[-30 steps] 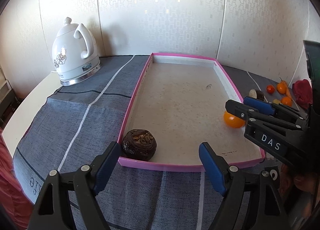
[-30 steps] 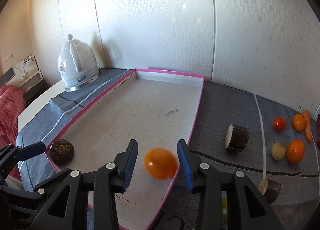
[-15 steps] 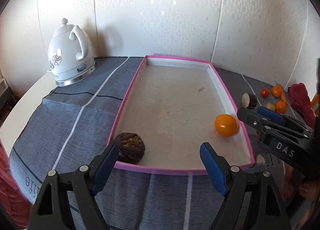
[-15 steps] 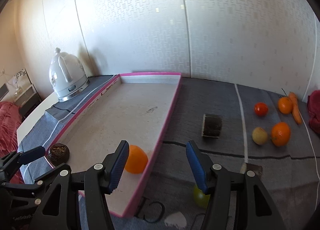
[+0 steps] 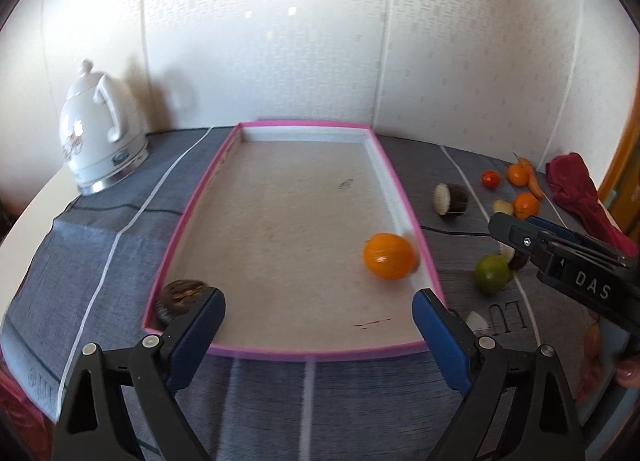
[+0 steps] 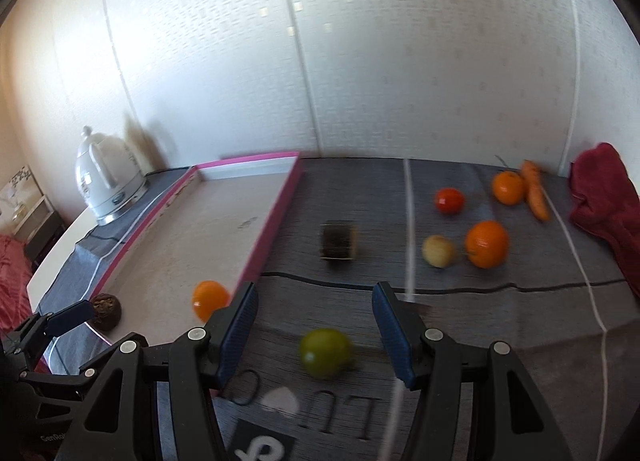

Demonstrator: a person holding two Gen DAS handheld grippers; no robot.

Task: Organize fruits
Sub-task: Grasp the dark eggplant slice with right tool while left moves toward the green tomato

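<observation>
Orange (image 5: 388,256) inside pink-rimmed tray (image 5: 320,353)

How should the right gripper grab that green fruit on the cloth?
Grip the green fruit across its round middle, coming down from above and the near side. It sits alone on the cloth, already between the right gripper's open jaws, with room on both sides.

Round orange fruit (image 5: 388,256) lies inside the pink-rimmed rectangular tray (image 5: 320,353), near its right wall; the left gripper (image 5: 320,335), empty, is opening.
</observation>
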